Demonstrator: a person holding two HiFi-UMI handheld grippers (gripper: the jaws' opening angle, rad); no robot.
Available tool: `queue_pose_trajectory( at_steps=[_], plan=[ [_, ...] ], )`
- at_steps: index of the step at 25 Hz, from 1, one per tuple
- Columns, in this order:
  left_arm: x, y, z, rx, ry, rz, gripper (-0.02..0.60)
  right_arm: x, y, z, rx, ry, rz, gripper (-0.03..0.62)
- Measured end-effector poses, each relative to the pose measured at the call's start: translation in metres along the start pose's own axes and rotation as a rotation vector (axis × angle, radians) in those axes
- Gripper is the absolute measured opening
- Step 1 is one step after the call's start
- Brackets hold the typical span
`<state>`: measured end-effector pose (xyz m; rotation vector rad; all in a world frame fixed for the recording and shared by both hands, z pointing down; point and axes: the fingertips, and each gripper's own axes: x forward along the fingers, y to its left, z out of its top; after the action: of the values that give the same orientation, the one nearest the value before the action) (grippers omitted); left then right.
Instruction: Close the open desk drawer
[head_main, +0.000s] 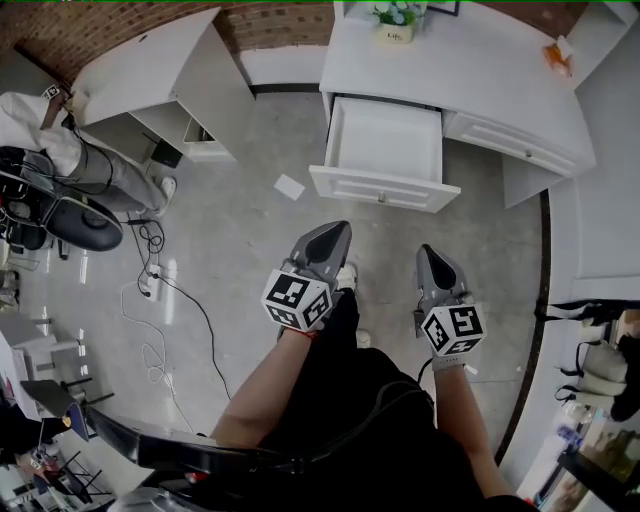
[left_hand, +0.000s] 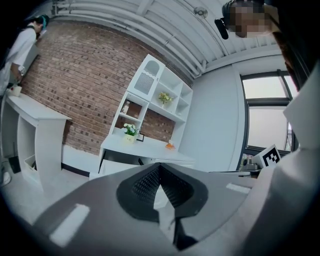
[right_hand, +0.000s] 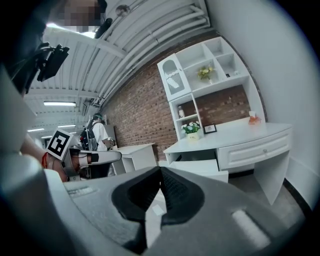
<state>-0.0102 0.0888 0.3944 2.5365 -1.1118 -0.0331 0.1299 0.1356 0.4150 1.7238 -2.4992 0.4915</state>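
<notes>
**Two shut grippers, one open drawer: where the push may fail**

Nearest us, low in the frame, our left gripper (head_main: 338, 230) and right gripper (head_main: 430, 252) hang above our legs (head_main: 340, 400). Each has its jaws pressed together on nothing: both gripper views show the tips meeting with no thing between them. Both grippers are well apart from the drawer.

Beyond them, left of centre on the floor (head_main: 230, 240), lies one scrap of paper (head_main: 289, 186). We judge it could slip underfoot as we step in.

Further up, just right of centre, the open drawer (head_main: 383, 188) stands pulled out of the desk (head_main: 470, 70) and looks empty. We think a push near one corner of its front would skew and jam it, and closed tips may slide off the smooth panel. Too hard a shove could slam it and rock the potted plant (head_main: 397, 20) at the top edge.

We count two grippers, one open drawer, one shut drawer (head_main: 520, 140) to its right and one plant. There is also one orange object (head_main: 558, 58) at upper right and a second desk (head_main: 150, 65) at upper left.
</notes>
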Motion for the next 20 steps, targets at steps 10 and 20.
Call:
queue_pose_trajectory(
  at_steps=[10, 20],
  plan=[
    [0.053, 0.028, -0.011, -0.013, 0.069, -0.011, 0.002, 0.056, -0.027, -0.007, 0.042, 0.049, 0.009, 0.002],
    [0.097, 0.053, -0.043, -0.057, 0.152, -0.035, 0.002, 0.109, -0.044, -0.032, 0.076, 0.127, 0.010, 0.002]
  ],
)
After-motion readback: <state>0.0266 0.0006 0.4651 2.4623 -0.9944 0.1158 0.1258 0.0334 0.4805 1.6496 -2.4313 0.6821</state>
